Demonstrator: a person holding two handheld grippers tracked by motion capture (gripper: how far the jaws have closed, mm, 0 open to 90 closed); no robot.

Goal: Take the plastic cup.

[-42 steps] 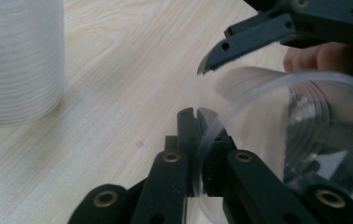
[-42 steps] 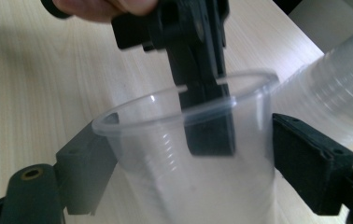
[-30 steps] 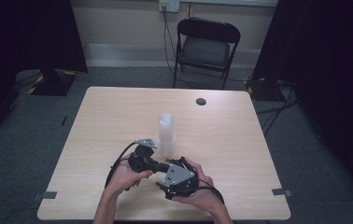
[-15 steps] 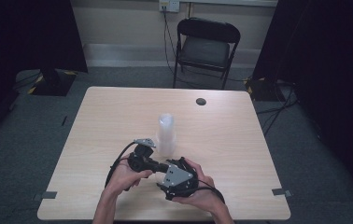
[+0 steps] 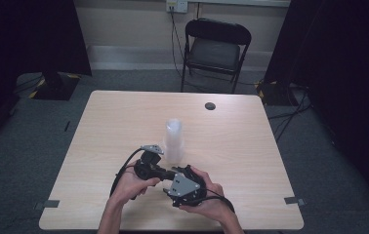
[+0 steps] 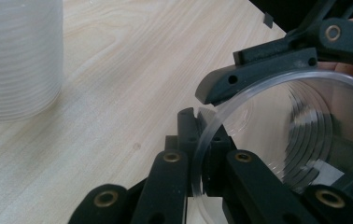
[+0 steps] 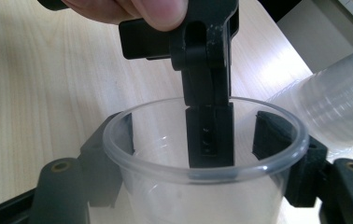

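Note:
A single clear plastic cup [image 7: 202, 175] is held between both grippers near the table's front edge. My right gripper [image 7: 198, 135] is shut on the cup's body, one jaw against each side. My left gripper [image 6: 198, 121] pinches the cup's rim [image 6: 305, 140], one jaw inside and one outside. From above, the left gripper [image 5: 148, 168] and the right gripper [image 5: 185, 185] meet tip to tip, each in a hand. A tall stack of clear cups [image 5: 174, 140] stands upright just beyond them, and it appears again as the stack [image 6: 16, 60] and as the stack [image 7: 338, 107].
The light wooden table [image 5: 114, 122] carries a small dark round cap [image 5: 210, 106] near its far edge. A black folding chair [image 5: 215, 48] stands behind the table. Dark curtains hang at both sides.

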